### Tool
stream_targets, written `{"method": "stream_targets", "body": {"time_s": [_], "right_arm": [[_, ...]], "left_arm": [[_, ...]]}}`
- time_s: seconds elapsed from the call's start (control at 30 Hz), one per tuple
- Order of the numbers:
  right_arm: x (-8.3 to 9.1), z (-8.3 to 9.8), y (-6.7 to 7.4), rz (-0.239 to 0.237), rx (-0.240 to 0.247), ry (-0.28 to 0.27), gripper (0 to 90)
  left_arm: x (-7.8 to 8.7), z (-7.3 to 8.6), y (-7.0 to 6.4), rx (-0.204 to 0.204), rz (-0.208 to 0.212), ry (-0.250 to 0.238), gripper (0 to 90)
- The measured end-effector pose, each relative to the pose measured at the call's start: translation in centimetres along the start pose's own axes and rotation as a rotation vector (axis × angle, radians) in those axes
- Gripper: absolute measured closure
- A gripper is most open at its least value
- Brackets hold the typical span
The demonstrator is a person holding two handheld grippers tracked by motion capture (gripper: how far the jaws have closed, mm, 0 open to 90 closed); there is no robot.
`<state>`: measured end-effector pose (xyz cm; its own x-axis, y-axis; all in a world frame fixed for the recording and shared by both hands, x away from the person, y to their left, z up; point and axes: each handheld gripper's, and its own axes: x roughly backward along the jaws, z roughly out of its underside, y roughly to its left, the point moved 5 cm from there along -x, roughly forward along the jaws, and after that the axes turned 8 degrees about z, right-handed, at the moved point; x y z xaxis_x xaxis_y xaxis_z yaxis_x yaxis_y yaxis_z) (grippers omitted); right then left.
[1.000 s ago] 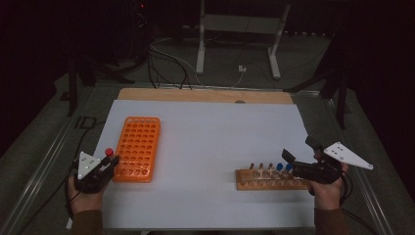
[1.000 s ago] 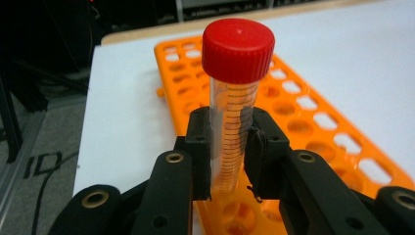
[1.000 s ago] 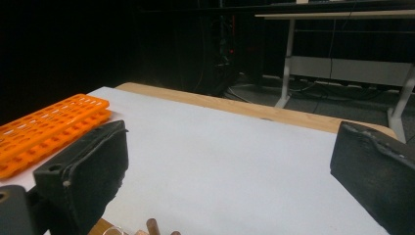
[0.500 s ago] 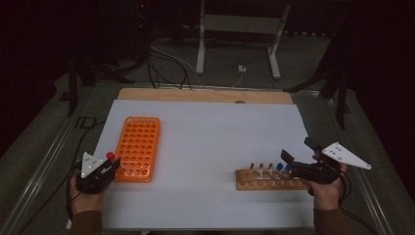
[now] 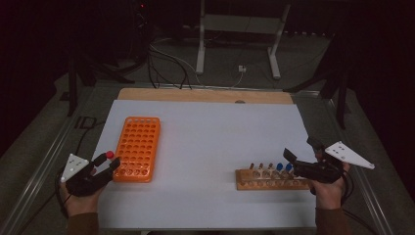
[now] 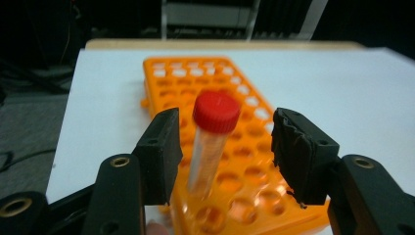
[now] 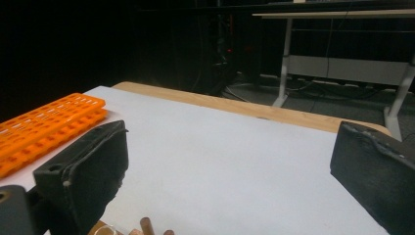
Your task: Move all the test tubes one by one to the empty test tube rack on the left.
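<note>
You are holding the left hand-held gripper (image 6: 222,152) at the near left corner of the white worktop (image 5: 210,142), its jaws having just been opening; they are now standing apart on either side of the red-capped tube (image 6: 211,139) with a gap showing on both sides, so neither pad is pressing on it. The tube is standing nearly upright, slightly tilted, over the near end of the orange rack (image 6: 230,161), its lower end blurred, so whether it is seated in a hole cannot be told. In the high view the red cap is sitting just beside the rack's near left corner. You are keeping the right hand-held gripper (image 5: 301,155) wide open with nothing between its jaws, poised just above the right end of the wooden rack (image 5: 266,180), which is carrying a row of tubes, two of them blue-capped.
</note>
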<state>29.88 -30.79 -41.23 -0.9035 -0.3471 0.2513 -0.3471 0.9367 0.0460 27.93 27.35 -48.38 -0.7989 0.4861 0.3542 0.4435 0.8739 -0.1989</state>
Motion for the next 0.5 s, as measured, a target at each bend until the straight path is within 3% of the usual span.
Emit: {"method": "stream_targets", "body": {"time_s": [0.1,0.3,0.5], "right_arm": [[0.0,0.0,-0.4,0.007,-0.005,0.004,1.0],[0.0,0.7,-1.3,0.027,-0.007,0.043,1.6],[0.4,1.8,-2.1,0.048,0.008,0.095,13.9]], "left_arm": [[0.5,-0.8,-0.4,0.004,-0.002,-0.047,38.0],[0.7,-1.6,-1.2,-0.003,-0.017,-0.085,22.1],[0.8,-2.5,-2.5,-0.024,-0.002,-0.111,12.6]]}}
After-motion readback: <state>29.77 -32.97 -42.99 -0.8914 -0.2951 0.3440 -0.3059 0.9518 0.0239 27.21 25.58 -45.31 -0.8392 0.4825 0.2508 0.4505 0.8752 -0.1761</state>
